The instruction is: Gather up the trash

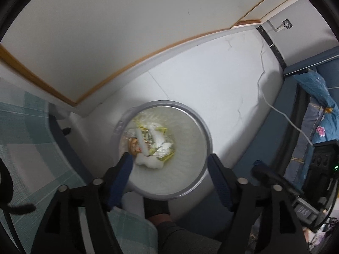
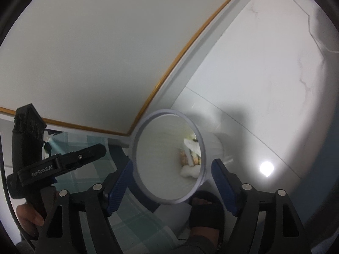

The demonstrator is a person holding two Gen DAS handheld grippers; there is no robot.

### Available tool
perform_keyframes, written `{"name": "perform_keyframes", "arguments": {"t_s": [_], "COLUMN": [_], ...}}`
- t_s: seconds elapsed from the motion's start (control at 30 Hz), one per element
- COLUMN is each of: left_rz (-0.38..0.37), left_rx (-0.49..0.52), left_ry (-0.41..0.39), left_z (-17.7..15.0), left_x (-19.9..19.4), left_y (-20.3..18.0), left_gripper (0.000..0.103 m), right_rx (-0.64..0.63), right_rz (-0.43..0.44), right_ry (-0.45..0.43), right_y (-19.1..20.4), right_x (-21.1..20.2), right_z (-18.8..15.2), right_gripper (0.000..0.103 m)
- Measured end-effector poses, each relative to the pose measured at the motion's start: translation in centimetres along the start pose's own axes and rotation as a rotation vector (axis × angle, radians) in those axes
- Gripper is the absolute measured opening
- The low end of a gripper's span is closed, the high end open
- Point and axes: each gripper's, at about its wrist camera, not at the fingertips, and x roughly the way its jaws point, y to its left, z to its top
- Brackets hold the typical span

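Bin (image 1: 197,177) rim ringed by bare floor (image 1: 211,89), wall (image 1: 106,31) close behind

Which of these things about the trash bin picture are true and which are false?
1. The bin has trash inside. True.
2. The left gripper is squeezing a bottle. False: its jaws are open and hold nothing.
3. The bin stands on a white floor. True.
4. The bin is tipped over on its side. False: it stands upright.
5. The right gripper has its jaws shut. False: they are open and empty.
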Motion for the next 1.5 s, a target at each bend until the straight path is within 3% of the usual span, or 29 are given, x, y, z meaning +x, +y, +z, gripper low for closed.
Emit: {"name": "perform_keyframes", "arguments": {"t_s": [0.13,0.67,1.5], "left_rz": [0.039,0.070,0.094], "left_rx": [-0.009,-0.003,-0.018], "left_ry": [-0.057,-0.194,-0.234], "left_z": [-0.6,-2.8,-3.8], "left_x": [-1.5,-6.6,-7.6], "left_y": [0.6,-0.2,-0.6], "left_gripper": [0.081,0.082,0.082], "right_rx": [0.003,-0.041,-0.076], "right_rz": [0.006,0.014,0.015], "right_ry": [-0.039,-0.080,-0.092], "right_y": [0.9,3.5,4.8], "right_x": [-1.7,-6.0,-7.7], "right_z": [0.1,-1.0,-1.6], "right_gripper": [0.081,0.091,0.092]}}
